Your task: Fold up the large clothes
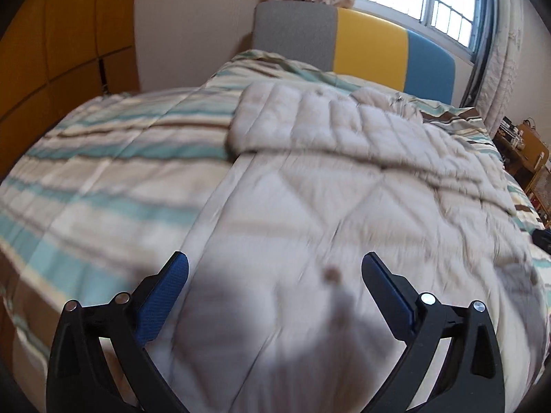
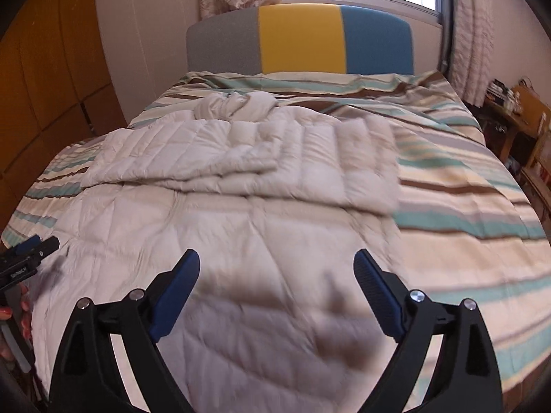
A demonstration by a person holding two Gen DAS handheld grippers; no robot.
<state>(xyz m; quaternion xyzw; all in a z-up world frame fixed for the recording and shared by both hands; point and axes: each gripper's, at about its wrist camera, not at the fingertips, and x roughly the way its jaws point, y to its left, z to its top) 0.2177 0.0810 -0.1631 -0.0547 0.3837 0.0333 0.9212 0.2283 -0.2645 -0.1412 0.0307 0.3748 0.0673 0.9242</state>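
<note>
You are holding both grippers above a pale quilted down coat (image 2: 241, 213) that is lying spread across the striped duvet (image 2: 465, 199) of the bed. Your left gripper (image 1: 274, 268) is standing released, its 2 blue-padded fingers (image 1: 172, 296) spread wide with nothing between them but the coat's fabric well below. Your right gripper (image 2: 277, 265) is likewise released, its jaws wide apart and grasping nothing.

In the right wrist view, both sleeves are lying folded across the coat's upper body, and the hood or collar is bunching in a rumpled heap at the far end, toward the grey, yellow and blue headboard (image 2: 299, 38). The coat's lower half is stretching flat toward you, directly under both pairs of fingers. A small dark button or snap (image 1: 332, 272) is showing on the fabric in the left wrist view, though blur is softening it.

At the left edge of the right wrist view, the tip of your left gripper is peeking in over the coat's edge, with your hand (image 2: 15, 313) below it.
</note>
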